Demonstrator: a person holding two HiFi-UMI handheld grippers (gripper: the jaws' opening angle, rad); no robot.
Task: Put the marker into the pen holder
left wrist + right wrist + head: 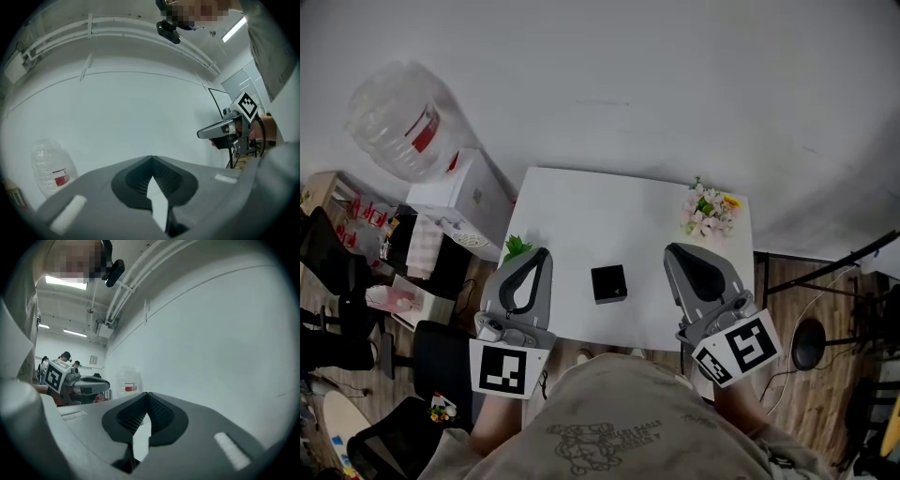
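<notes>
1. A white table [581, 202] stands against a pale wall, and the person stands at its near edge with one gripper in each hand.
2. The pen holder [608, 282], a small black square box, stands on the near half of the table. It is about in the middle between the two grippers and touches neither of them.
3. The left gripper [542, 253] is held over the near left part of the table. In the left gripper view its two jaws meet at the tips; only a narrow hollow stays open behind the tips, and nothing is between them.
4. The right gripper [672, 249] is held over the near right part of the table. In the right gripper view its jaws are also together at the tips, with nothing clamped.
5. Both gripper views look at the wall and the ceiling and not at the table top, so both grippers are tilted upward. Each of these views shows the other gripper at its side.
6. A small bunch of pale flowers [710, 211] lies at the far right corner of the table, well apart from the pen holder.
7. A small green plant [517, 247] is at the left edge of the table, just beside the left gripper.
8. A big clear water bottle [398, 122] with a red label stands on the floor to the left of the table, and a white box [467, 192] is between the bottle and the table.
</notes>
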